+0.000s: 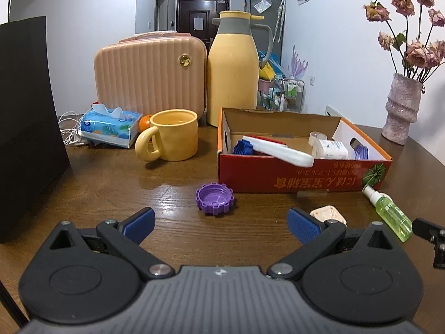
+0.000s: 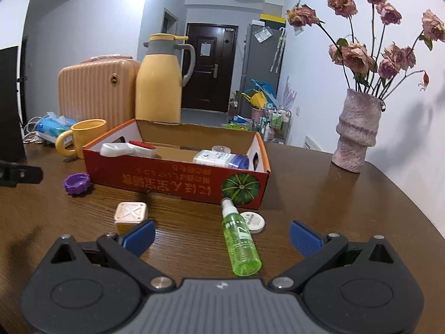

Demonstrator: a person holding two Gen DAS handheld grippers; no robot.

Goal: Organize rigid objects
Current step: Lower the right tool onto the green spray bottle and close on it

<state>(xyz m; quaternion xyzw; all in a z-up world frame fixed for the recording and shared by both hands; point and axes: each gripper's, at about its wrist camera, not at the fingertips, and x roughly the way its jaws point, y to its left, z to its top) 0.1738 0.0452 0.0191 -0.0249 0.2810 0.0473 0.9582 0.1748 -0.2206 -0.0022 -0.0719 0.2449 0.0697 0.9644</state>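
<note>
A red cardboard box (image 1: 289,174) (image 2: 178,183) stands on the wooden table and holds a white brush, a blue lid, a tape roll and a white bottle. In front of it lie a purple cap (image 1: 214,198) (image 2: 76,183), a beige cube (image 1: 328,214) (image 2: 130,213), a green spray bottle (image 1: 390,213) (image 2: 239,243) and a small white round tin (image 2: 253,221). My left gripper (image 1: 221,225) is open and empty, just short of the purple cap. My right gripper (image 2: 222,236) is open, with the green spray bottle lying between its fingers.
A yellow mug (image 1: 169,136), a tissue pack (image 1: 109,125), an orange (image 1: 145,122), a pink case (image 1: 150,75) and a yellow thermos (image 1: 236,69) stand behind. A pink vase of dried roses (image 2: 357,130) is at the right. A black panel (image 1: 25,128) stands at the left.
</note>
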